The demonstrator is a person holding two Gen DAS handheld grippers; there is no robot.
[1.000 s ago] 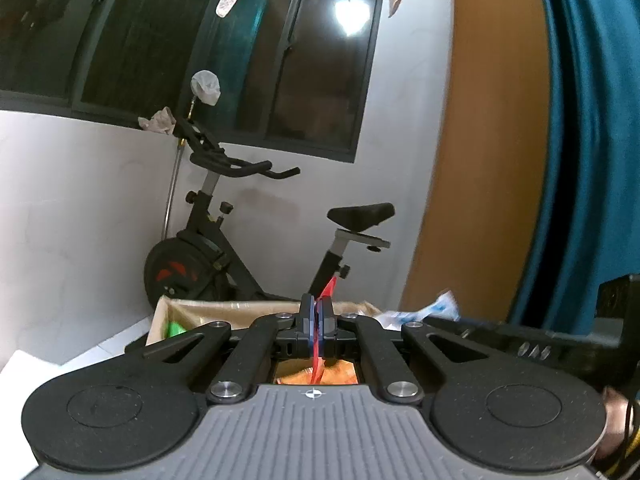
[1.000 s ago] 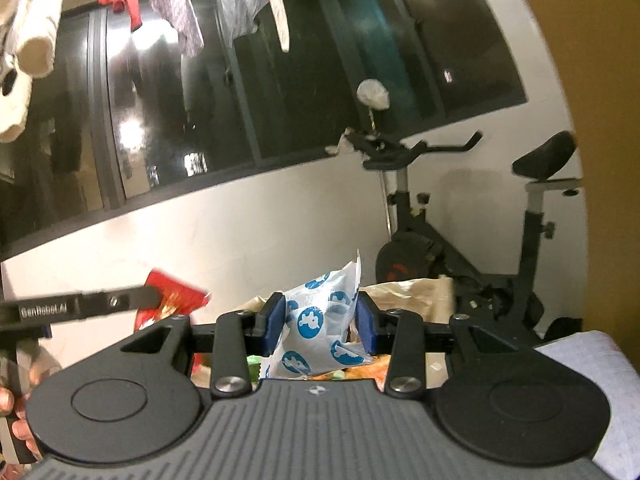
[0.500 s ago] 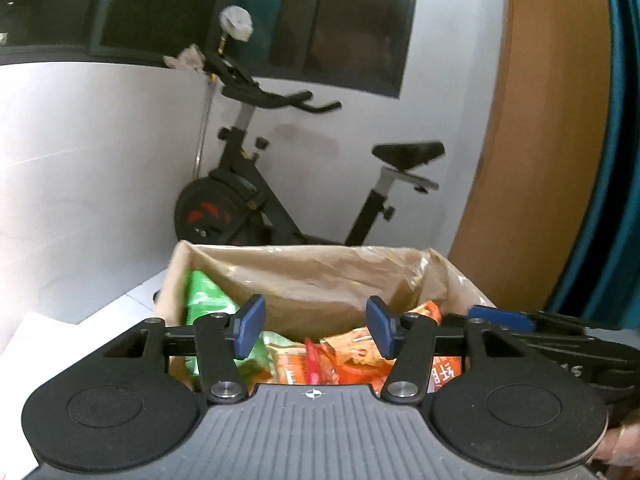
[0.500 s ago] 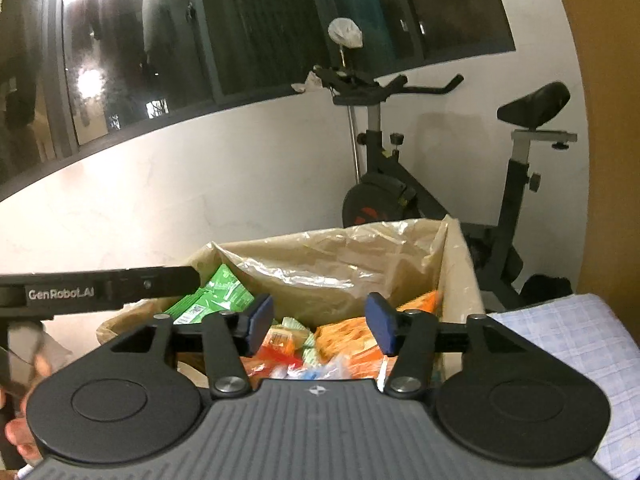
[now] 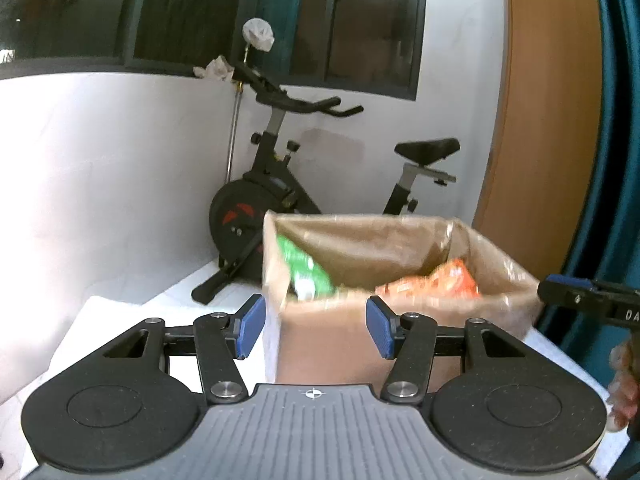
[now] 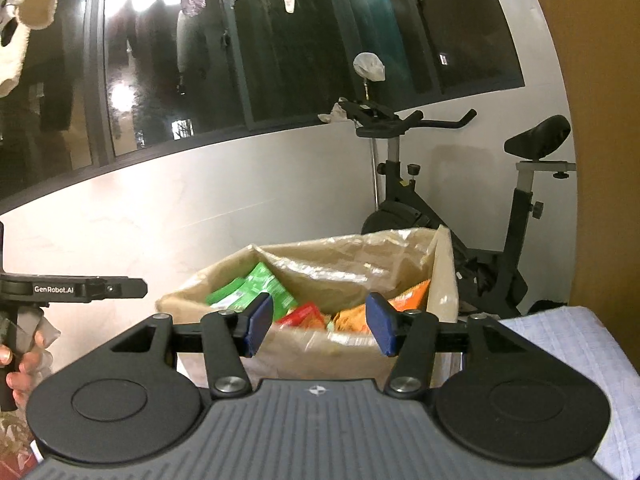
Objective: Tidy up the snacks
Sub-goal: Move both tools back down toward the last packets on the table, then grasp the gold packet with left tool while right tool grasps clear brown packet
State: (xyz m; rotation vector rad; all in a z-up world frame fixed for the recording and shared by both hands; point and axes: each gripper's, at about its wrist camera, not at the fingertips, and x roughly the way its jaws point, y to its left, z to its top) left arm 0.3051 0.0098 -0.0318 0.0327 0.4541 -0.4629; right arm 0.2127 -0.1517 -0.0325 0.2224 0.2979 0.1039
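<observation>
Left gripper [image 5: 314, 328] jaws apart and empty, right gripper [image 6: 320, 328] likewise, cardboard box [image 5: 328, 344] rim at twelve o'clock, snack packets [image 6: 264, 286] inside, exercise bike [image 5: 280, 196] behind

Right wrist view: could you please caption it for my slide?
Open, empty right gripper before a lined cardboard box of green and orange snack packets.

Snack packets [image 5: 432, 280] in box [image 5: 340, 344] motion-blurred, labels unreadable; box base hidden behind gripper body.

Left gripper [image 5: 314, 327] jaws apart, empty; lined box [image 5: 344, 344] ahead holds green, orange snack packets [image 5: 432, 284].
</observation>
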